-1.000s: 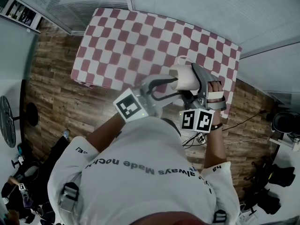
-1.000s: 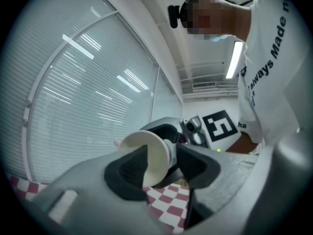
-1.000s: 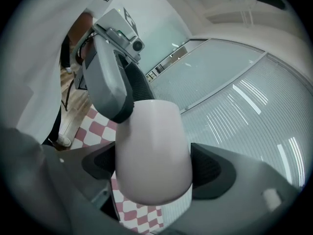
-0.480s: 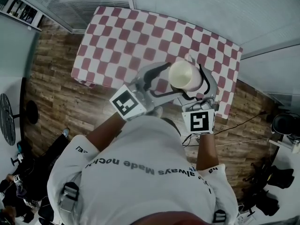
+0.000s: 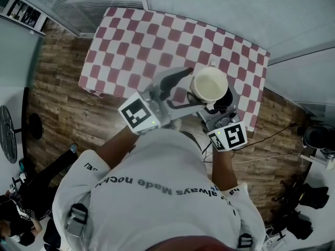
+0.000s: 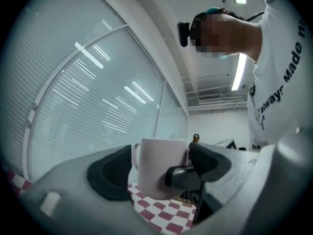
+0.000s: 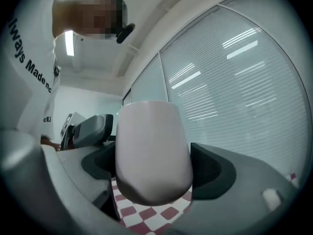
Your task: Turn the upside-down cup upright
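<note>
Head view: table [image 5: 141, 41] in a red-and-white check cloth is standing on a wood-plank floor [image 5: 57, 109], with slatted blinds [image 5: 94, 4] running along the far walls. The person's white T-shirt [image 5: 157, 192] is showing "always Made" across the shoulders; the rest isn't legible. Right claw [image 5: 217, 101] is gripping the cream mug [image 5: 209, 83] upright, mouth up, above the table's near right part. Left claw [image 5: 191, 88] is sitting just beside the mug on its left, released. Cables [image 5: 272, 153] and dark gear [image 5: 303, 213] are lying on the floor at right, apart from the table.

Left gripper view: the left claw's jaws have just been opening. The mug [image 6: 161, 168] is showing between them with the pads clear of it, handle at its left. The right claw's finger [image 6: 183, 176] is crossing the mug's side. Ceiling strip lights [image 6: 239, 72] are glowing overhead.

Right gripper view: both pads are pressing the mug [image 7: 152, 151]. The table's check cloth [image 7: 146, 212] is showing below.
</note>
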`<move>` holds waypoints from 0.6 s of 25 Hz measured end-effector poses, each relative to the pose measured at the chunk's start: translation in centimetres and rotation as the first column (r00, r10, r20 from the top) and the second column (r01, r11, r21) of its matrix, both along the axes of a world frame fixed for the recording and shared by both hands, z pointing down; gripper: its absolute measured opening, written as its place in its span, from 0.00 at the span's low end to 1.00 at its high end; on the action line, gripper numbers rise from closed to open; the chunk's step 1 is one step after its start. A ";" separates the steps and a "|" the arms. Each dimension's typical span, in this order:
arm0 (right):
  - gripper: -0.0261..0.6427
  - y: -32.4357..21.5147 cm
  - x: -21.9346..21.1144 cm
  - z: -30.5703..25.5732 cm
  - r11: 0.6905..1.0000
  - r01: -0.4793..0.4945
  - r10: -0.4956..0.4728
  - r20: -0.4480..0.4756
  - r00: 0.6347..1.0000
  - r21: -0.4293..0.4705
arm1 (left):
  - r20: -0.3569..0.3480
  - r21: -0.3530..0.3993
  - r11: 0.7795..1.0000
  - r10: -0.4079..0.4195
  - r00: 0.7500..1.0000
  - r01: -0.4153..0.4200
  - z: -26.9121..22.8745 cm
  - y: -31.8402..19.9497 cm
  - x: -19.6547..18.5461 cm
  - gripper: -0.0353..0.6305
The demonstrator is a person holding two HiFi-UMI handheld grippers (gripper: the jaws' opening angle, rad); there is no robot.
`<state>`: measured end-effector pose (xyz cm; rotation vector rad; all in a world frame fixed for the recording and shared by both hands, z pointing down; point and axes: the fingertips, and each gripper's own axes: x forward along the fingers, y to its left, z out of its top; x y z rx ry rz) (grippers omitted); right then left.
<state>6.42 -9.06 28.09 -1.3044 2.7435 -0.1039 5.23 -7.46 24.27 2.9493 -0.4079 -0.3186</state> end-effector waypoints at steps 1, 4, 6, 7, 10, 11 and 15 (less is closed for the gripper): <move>0.71 0.2 0.0 -0.1 1.000 0.006 -0.006 0.036 0.999 0.000 | 0.002 0.003 1.000 0.006 1.000 -0.006 -0.2 0.2 0.0 0.63; 0.71 0.4 -0.1 0.1 1.000 0.010 -0.010 0.074 0.997 0.005 | 0.020 0.015 1.000 0.015 1.000 -0.015 -0.3 0.5 0.2 0.63; 0.71 0.5 -0.2 0.4 1.000 0.010 -0.011 0.057 0.998 0.009 | 0.041 0.017 1.000 0.022 0.999 -0.022 0.1 0.5 0.4 0.63; 0.71 0.5 -0.2 0.5 1.000 0.011 -0.011 0.047 0.999 0.011 | 0.051 0.018 0.999 0.026 0.998 -0.026 0.2 0.5 0.5 0.63; 0.71 0.4 -0.2 0.9 1.000 0.009 -0.009 0.028 1.000 0.007 | 0.074 0.025 0.999 0.033 0.997 -0.035 0.6 0.6 0.8 0.57; 0.71 0.4 -0.3 1.1 1.000 0.007 -0.007 0.022 1.000 0.004 | 0.080 0.027 0.999 0.034 0.996 -0.036 0.8 0.7 0.7 0.54; 0.71 0.4 -0.4 2.2 1.000 0.001 -0.001 -0.017 1.000 -0.008 | 0.098 0.012 0.999 0.047 0.994 -0.048 1.8 0.6 0.6 0.53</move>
